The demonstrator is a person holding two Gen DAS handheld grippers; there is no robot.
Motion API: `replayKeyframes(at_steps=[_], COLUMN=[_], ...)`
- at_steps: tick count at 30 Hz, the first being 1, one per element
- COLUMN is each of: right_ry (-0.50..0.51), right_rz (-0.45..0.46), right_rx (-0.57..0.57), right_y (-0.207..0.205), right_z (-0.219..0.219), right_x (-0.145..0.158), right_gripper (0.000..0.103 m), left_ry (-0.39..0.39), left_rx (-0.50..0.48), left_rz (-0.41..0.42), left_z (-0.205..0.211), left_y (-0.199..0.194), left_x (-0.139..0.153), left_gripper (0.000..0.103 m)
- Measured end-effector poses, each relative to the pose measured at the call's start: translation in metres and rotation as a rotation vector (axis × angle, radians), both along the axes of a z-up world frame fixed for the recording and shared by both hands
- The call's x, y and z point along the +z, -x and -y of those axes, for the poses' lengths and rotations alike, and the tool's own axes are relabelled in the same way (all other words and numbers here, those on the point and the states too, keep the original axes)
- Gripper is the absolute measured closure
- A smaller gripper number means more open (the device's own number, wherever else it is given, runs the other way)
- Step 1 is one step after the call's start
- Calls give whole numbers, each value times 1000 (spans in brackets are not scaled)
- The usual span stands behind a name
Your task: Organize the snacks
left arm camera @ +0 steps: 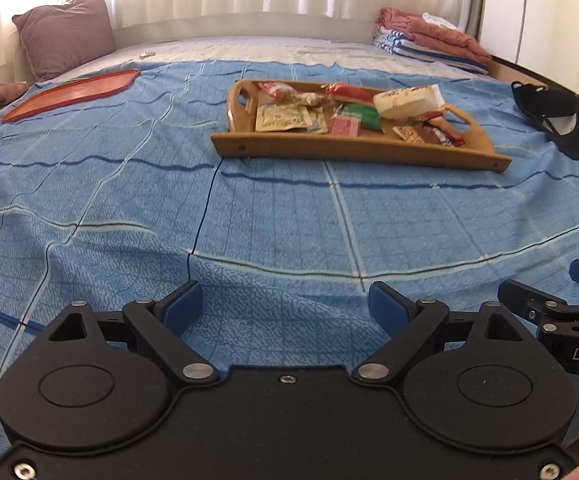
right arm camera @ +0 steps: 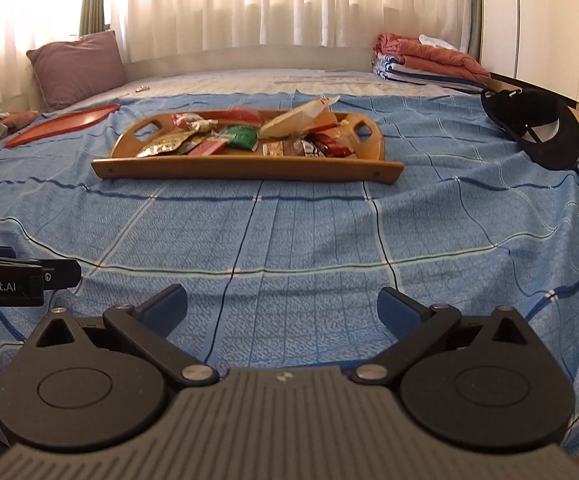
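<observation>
Two black grippers with blue pads hang low over the blue checked bedspread (left arm camera: 273, 216).
Left gripper (left arm camera: 285, 304) and right gripper (right arm camera: 283, 306) both gape wide, holding nothing; the assorted snack packets (right arm camera: 241, 138) lie heaped in a shallow wooden tray (right arm camera: 245, 168) farther up the bed, well apart from both.

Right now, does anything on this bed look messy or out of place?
Yes. The snack packets lie jumbled and overlapping in the wooden tray, unsorted. A black cap rests upside down at the right of the blue bedspread, and a red tray sits bare at the far left.
</observation>
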State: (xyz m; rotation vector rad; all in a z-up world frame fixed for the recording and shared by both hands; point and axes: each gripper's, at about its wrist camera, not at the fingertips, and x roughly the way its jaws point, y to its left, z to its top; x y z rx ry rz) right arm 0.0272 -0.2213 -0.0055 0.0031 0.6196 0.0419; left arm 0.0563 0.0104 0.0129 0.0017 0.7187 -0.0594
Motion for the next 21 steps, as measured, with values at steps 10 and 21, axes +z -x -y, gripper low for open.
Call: replayKeyframes(at_steps=[10, 21], right_ry=[27, 25], right_rz=[6, -17], right_rx=[2, 33], right_y=[-1, -11], right_z=[-10, -8], right_x=[-13, -18], right_gripper=[0, 0], left_ry=[-34, -30], left_rx=[8, -18], left_rz=[45, 68], left_z=[2, 3], left_y=[-3, -1], left_x=[-12, -17], left_gripper=[5, 0])
